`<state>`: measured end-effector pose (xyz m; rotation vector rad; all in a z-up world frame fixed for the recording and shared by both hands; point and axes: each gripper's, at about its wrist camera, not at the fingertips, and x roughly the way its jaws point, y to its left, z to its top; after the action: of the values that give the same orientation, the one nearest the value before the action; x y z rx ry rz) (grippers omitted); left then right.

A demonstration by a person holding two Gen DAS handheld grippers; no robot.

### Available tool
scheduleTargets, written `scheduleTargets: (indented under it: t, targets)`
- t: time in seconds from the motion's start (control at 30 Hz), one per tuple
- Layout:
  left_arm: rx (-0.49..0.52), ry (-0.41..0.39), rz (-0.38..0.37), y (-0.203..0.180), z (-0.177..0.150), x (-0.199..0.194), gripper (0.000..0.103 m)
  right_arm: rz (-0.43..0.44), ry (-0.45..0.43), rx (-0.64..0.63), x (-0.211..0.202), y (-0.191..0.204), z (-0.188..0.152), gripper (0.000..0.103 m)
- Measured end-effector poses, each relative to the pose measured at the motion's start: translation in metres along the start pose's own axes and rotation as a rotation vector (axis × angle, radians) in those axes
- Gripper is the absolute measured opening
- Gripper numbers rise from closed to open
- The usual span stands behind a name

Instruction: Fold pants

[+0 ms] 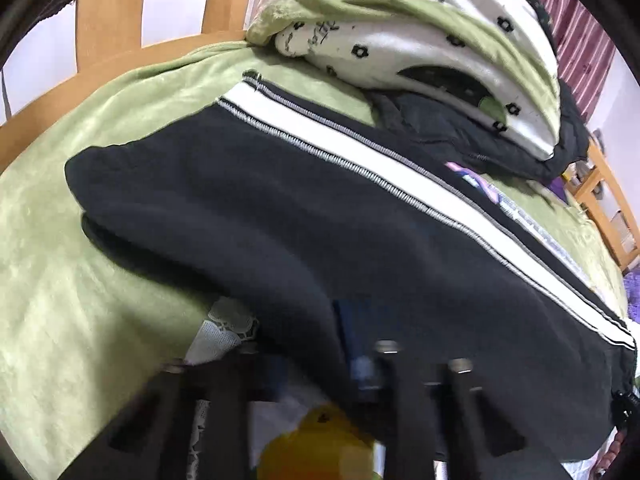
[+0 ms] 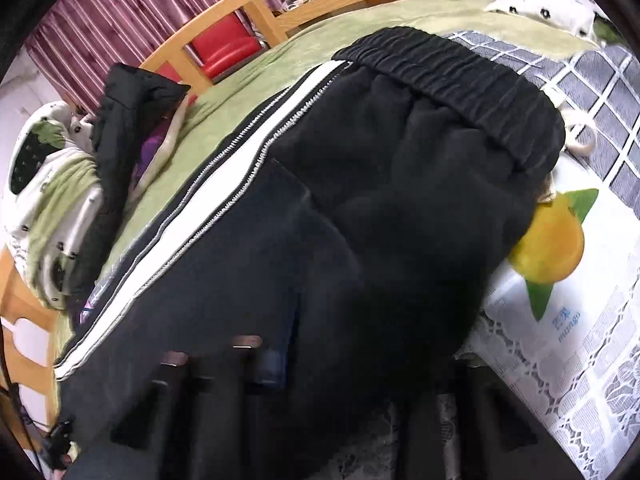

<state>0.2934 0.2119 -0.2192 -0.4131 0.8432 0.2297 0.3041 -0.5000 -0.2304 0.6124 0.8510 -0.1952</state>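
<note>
Black pants [image 1: 280,208] with a white side stripe [image 1: 360,152] lie across a green bed cover [image 1: 80,240]. In the right wrist view the pants [image 2: 360,220] show their elastic waistband [image 2: 460,80] at the far end. My left gripper [image 1: 320,364] sits low at the pants' near edge, the black cloth draped over its fingers; the jaws look closed on the fabric. My right gripper [image 2: 360,360] is at the near edge of the pants too, its fingers partly hidden under the cloth and apparently pinching it.
A bundled white-and-green quilt [image 1: 420,40] and a dark jacket [image 1: 480,136] lie beyond the pants. A wooden headboard [image 1: 112,20] is behind. A lace-edged cloth with a mango print [image 2: 548,240] lies to the right, beside a grey checked blanket [image 2: 592,80].
</note>
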Motion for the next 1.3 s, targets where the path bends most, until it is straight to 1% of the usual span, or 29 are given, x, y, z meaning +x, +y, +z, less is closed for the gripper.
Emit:
scheduleTargets:
  t: [0.03, 0.07, 0.17, 0.27, 0.43, 0.57, 0.7, 0.77, 0.83, 0.9, 0.93, 0.97, 1.0, 1.03, 1.07, 1.1, 1.13, 1.17, 1.2, 1.23, 1.3]
  targets:
    - [0.009, -0.004, -0.008, 0.000, 0.001, -0.005, 0.014, 0.000, -0.015, 0.005, -0.004, 0.000, -0.001, 0.012]
    - [0.027, -0.008, -0.010, -0.002, 0.002, -0.012, 0.013, -0.009, -0.036, 0.003, -0.014, 0.000, -0.002, 0.009]
    - [0.047, -0.016, -0.051, -0.004, 0.003, -0.043, 0.013, 0.033, -0.081, -0.004, -0.051, -0.002, -0.007, 0.008]
    - [0.083, -0.026, -0.076, -0.006, -0.010, -0.078, 0.012, 0.003, -0.078, -0.045, -0.090, -0.004, -0.018, 0.008]
    - [0.161, 0.028, -0.099, -0.004, -0.054, -0.126, 0.013, -0.021, -0.053, -0.075, -0.158, -0.034, -0.047, 0.008]
    - [0.205, 0.074, -0.104, 0.002, -0.096, -0.155, 0.013, -0.062, -0.024, -0.078, -0.211, -0.076, -0.085, 0.008]
    - [0.230, 0.097, -0.100, 0.010, -0.128, -0.170, 0.013, -0.088, 0.009, -0.066, -0.241, -0.113, -0.123, 0.009]
    - [0.234, 0.103, -0.088, 0.015, -0.138, -0.170, 0.014, -0.098, 0.030, -0.069, -0.244, -0.127, -0.137, 0.014]
    - [0.254, 0.116, -0.058, 0.017, -0.146, -0.171, 0.020, -0.109, 0.075, -0.087, -0.242, -0.138, -0.150, 0.016]
    - [0.269, 0.119, -0.015, 0.021, -0.149, -0.175, 0.028, -0.107, 0.073, -0.087, -0.248, -0.146, -0.159, 0.022]
    - [0.276, 0.117, 0.000, 0.024, -0.150, -0.179, 0.031, -0.105, 0.058, -0.082, -0.254, -0.149, -0.163, 0.030]
    - [0.278, 0.112, 0.011, 0.027, -0.151, -0.183, 0.038, -0.111, 0.033, -0.076, -0.262, -0.153, -0.167, 0.038]
    - [0.275, 0.106, 0.022, 0.031, -0.150, -0.187, 0.048, -0.126, 0.009, -0.070, -0.270, -0.157, -0.169, 0.041]
    - [0.261, 0.095, 0.033, 0.037, -0.149, -0.193, 0.051, -0.130, -0.006, -0.066, -0.274, -0.159, -0.170, 0.046]
    - [0.249, 0.084, 0.029, 0.041, -0.148, -0.197, 0.054, -0.129, -0.028, -0.057, -0.279, -0.163, -0.170, 0.051]
    - [0.237, 0.075, 0.022, 0.044, -0.148, -0.200, 0.055, -0.131, -0.043, -0.047, -0.281, -0.165, -0.170, 0.054]
    - [0.225, 0.069, 0.018, 0.047, -0.146, -0.203, 0.057, -0.141, -0.059, -0.030, -0.281, -0.170, -0.167, 0.059]
    - [0.212, 0.064, 0.017, 0.049, -0.145, -0.205, 0.060, -0.143, -0.070, -0.006, -0.277, -0.175, -0.163, 0.061]
    - [0.203, 0.060, 0.017, 0.049, -0.144, -0.207, 0.061, -0.134, -0.076, 0.029, -0.271, -0.181, -0.157, 0.061]
    - [0.191, 0.056, 0.018, 0.050, -0.142, -0.208, 0.061, -0.123, -0.080, 0.058, -0.266, -0.184, -0.151, 0.061]
    - [0.179, 0.051, 0.016, 0.047, -0.140, -0.208, 0.061, -0.087, -0.094, 0.136, -0.250, -0.194, -0.137, 0.065]
